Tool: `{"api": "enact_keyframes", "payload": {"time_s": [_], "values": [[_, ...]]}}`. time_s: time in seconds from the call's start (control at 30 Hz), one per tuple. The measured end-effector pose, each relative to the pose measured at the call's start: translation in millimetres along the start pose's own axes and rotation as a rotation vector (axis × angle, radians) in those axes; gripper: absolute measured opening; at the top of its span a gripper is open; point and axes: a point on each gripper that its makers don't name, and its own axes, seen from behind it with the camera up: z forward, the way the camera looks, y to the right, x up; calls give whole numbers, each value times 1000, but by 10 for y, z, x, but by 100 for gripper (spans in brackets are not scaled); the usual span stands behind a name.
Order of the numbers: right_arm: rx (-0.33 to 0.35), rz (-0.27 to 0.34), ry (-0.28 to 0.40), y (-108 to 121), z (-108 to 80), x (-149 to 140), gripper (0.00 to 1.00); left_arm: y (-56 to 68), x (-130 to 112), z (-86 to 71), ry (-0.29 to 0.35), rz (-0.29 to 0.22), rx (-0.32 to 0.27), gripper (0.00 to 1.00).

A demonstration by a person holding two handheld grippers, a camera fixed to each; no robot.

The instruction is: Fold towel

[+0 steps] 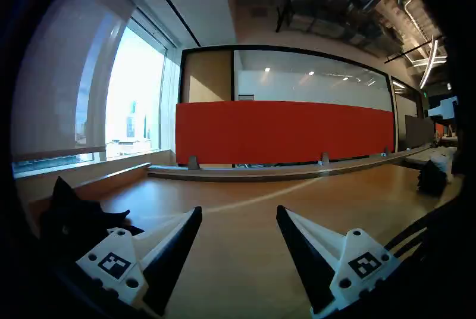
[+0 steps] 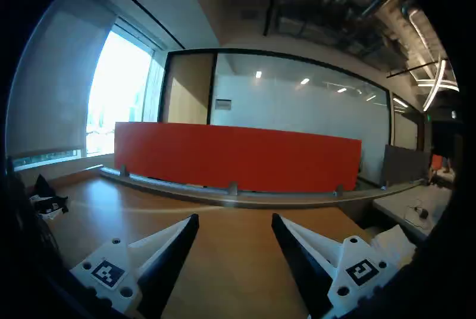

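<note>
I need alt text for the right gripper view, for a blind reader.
The open right gripper points across a wooden desk, holding nothing. A red divider stands behind the desk, a bright window at left.

The left gripper (image 1: 238, 209) and the right gripper (image 2: 235, 216) each hang level, low over the table (image 1: 250, 191), jaws spread wide apart with nothing held between them.

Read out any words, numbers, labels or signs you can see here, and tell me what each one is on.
On the glass wall, a small sign: too small and blurred to read.
On the left gripper and the right gripper, square markers: black-and-white patterns, no letters or digits.
Nothing else legible.
</note>
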Motion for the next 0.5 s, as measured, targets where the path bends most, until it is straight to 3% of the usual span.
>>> {"api": "enact_keyframes", "payload": {"time_s": [0.3, 0.5], "values": [[-7, 7, 36, 115, 89, 15, 95, -1, 3, 1, -1, 0, 0, 93], [-27, 7, 45, 242, 113, -159, 95, 4, -2, 3, -1, 1, 0, 93]]}}
